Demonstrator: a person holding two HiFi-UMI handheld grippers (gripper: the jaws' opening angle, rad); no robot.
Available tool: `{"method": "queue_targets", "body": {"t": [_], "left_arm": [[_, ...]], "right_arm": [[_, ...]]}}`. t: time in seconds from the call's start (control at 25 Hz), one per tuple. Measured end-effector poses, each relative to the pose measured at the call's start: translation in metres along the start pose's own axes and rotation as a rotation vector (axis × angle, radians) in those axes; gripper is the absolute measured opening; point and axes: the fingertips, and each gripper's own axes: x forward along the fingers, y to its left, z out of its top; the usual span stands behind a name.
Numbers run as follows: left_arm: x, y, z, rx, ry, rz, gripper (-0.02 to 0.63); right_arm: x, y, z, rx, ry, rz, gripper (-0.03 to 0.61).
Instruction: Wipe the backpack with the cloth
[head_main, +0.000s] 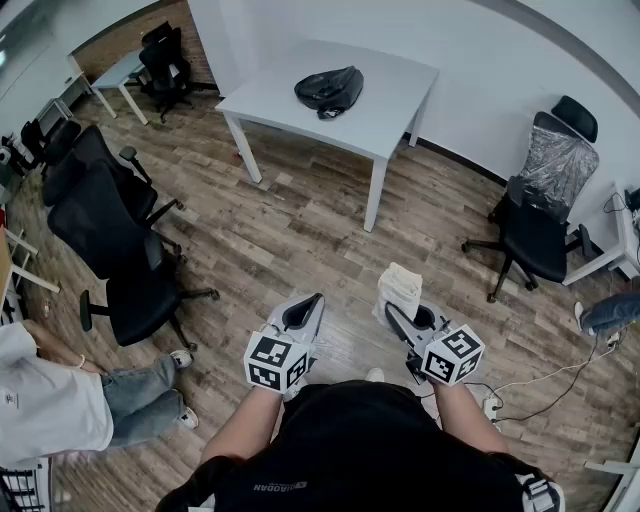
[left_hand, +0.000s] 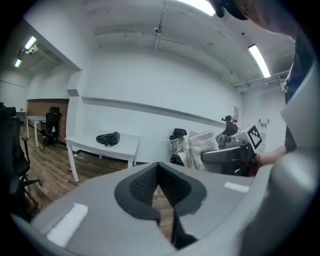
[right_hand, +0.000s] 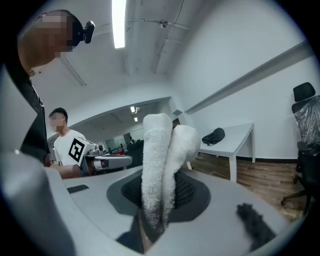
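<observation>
Right gripper (head_main: 404, 314): jaws clamped on the folded white cloth (right_hand: 159, 160), with most of it standing free above the pads. It looks like terry, so soft, light and floppy, and your low pinch leaves plenty of loose face to wipe with.

Left gripper (head_main: 306, 312): jaws closed together, nothing between them.

The black backpack (head_main: 329, 90) lies slumped on the white table (head_main: 395, 100), well apart from you across the wood floor. Expect limp fabric that is probably light, so it may slide or bunch under the cloth. Pin it with the left gripper at a strap or the top edge.
</observation>
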Motion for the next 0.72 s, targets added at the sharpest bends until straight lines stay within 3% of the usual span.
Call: {"method": "queue_targets", "body": {"t": [0.72], "left_arm": [[0.072,-0.052,-0.002,-0.018,0.001,0.033,0.007]], "right_arm": [[-0.057,-0.072,-0.001,-0.021,0.007,-0.027,0.087]]}}
